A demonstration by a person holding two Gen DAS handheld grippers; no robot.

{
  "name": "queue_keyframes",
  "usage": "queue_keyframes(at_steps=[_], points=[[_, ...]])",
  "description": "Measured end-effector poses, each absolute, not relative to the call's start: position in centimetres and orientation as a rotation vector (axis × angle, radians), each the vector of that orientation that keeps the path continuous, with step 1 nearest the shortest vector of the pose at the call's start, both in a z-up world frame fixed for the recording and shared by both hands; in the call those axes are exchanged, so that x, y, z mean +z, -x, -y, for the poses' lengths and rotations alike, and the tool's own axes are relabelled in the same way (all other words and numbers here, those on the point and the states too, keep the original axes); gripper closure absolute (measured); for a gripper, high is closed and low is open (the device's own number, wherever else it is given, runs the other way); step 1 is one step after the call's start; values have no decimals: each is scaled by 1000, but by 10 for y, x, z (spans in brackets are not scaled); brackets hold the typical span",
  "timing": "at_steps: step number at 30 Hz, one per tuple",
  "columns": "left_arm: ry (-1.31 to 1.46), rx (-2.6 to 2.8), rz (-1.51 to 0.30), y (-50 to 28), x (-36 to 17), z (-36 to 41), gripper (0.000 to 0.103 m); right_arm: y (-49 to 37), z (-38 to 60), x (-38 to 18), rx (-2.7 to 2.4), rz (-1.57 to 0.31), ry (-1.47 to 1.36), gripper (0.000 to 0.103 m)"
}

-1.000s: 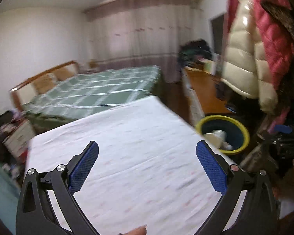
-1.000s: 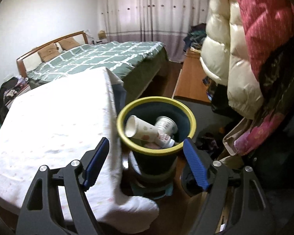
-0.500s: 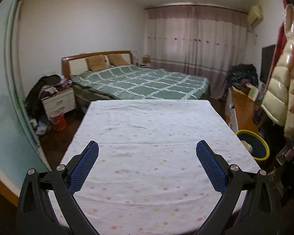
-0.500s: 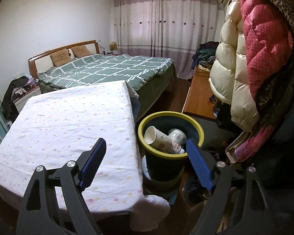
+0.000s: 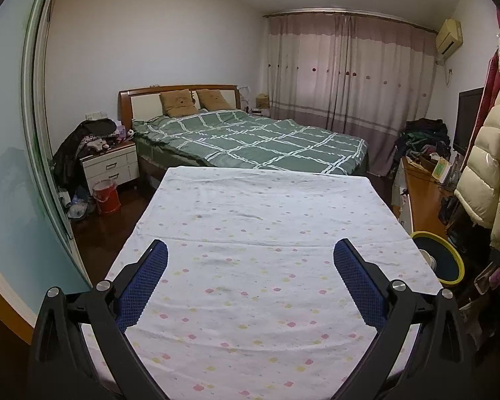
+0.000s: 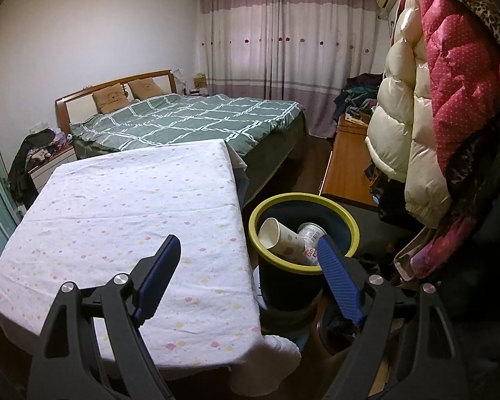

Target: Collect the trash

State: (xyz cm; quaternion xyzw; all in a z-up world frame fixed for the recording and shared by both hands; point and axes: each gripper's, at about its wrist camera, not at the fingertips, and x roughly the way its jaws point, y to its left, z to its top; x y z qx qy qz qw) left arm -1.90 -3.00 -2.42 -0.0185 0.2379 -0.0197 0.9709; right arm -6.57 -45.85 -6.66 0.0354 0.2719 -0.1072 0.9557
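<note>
Two cups (image 6: 285, 240) in one bin (image 6: 345, 215)

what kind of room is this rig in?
A lived-in home bedroom, most likely. A bed with a green checked quilt, a nightstand piled with clothes, and puffy coats hanging beside a bin holding paper cups.

1. Table (image 5: 250, 233) top: bare cloth, free to cross.
2. Bin (image 6: 304, 200) just beside the table's right edge, mouth unblocked; paper cup (image 6: 280, 238) and can (image 6: 311, 233) lie inside.
3. Hanging jackets (image 6: 426, 100) crowd the bin's right.
</note>
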Motion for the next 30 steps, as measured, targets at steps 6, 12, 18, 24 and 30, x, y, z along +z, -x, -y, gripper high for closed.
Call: queue_keyframes(at_steps=[6,12,18,24,30], points=[[34,-41,-488,14,-27,32,5,61,454,-65,-209,-551,-69,24],[32,-42,-488,13,-28,33,5,59,451,-64,-203,-552,-67,24],[19,-39,-482,15,-26,35,5,57,451,-65,-200,-549,-75,24],[13,-46,-482,14,-26,37,5,56,453,-66,-201,-550,-83,24],[11,-46,-486,13,-27,38,5,55,453,-68,-203,-551,-89,24]])
